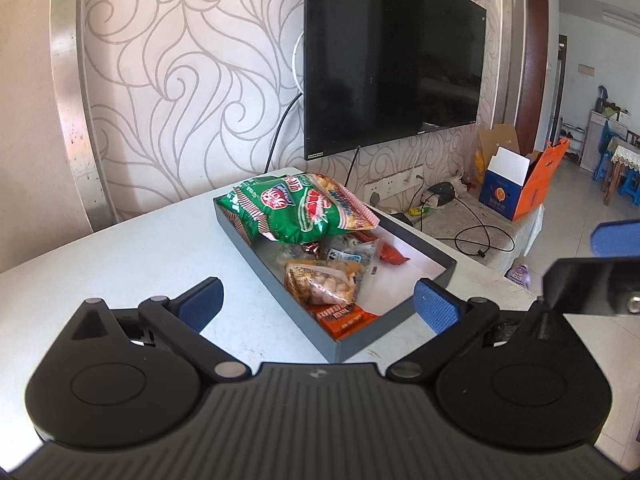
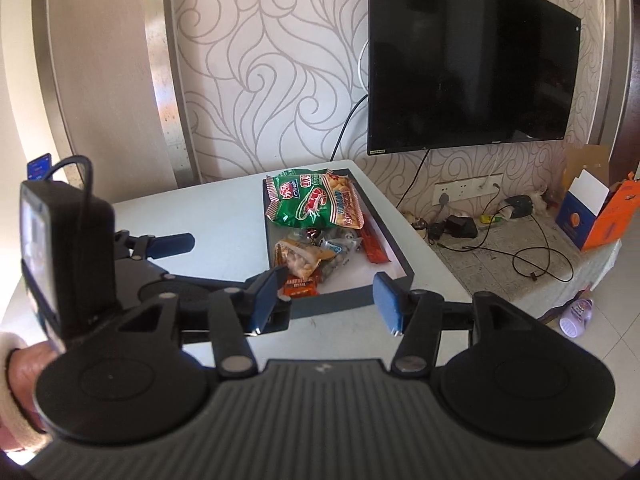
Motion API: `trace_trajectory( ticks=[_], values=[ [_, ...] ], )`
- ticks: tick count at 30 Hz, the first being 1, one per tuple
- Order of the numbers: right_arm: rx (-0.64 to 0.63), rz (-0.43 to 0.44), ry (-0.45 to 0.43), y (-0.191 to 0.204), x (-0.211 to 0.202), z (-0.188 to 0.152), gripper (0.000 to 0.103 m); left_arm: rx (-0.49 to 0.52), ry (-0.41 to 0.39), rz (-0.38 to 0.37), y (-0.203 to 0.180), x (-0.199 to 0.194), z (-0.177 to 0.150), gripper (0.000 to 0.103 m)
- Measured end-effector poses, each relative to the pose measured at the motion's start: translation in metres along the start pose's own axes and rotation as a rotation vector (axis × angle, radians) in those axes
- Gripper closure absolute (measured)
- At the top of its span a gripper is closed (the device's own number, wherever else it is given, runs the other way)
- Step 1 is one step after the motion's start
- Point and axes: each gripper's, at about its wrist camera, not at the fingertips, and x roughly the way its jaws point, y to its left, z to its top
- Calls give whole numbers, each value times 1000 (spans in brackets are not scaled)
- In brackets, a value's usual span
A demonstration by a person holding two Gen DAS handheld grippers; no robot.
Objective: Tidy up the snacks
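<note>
From my left wrist feed, the green bag covers the far end of the grey tray, so I cannot tell what lies under it there. The orange bar at the near end is half tucked beneath the peanut packet, and its lettering is too blurred for me to read. The small wrappers in the middle are too small and jumbled to count. The right claw shows only partly, cut by the frame edge. In the right wrist feed, the left claw's body hides the near left part of the desk, and my hand is cropped at the border.
</note>
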Motion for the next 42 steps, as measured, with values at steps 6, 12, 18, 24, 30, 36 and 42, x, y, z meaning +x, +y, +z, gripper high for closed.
trace_trajectory(
  ticks=[6,12,18,24,30,36,42],
  values=[
    [0,-27,39,-10,-26,-25,45,0,-7,-1,-16,-22,-8,0],
    [-23,0,125,-9,-37,-47,45,16,14,-5,-28,-37,-16,0],
    [-68,44,184,-7,-36,-45,44,29,72,20,-36,-42,-17,0],
    [-101,69,189,2,-28,-33,39,-40,110,84,-25,-41,-8,0],
    [-96,68,205,4,-21,-28,39,-74,117,107,-21,-36,2,0],
    [-137,129,216,-14,1,-22,39,-109,125,190,-30,-23,9,0],
    [-224,249,222,-56,14,-15,39,-188,126,305,-63,-4,17,0]
  ],
)
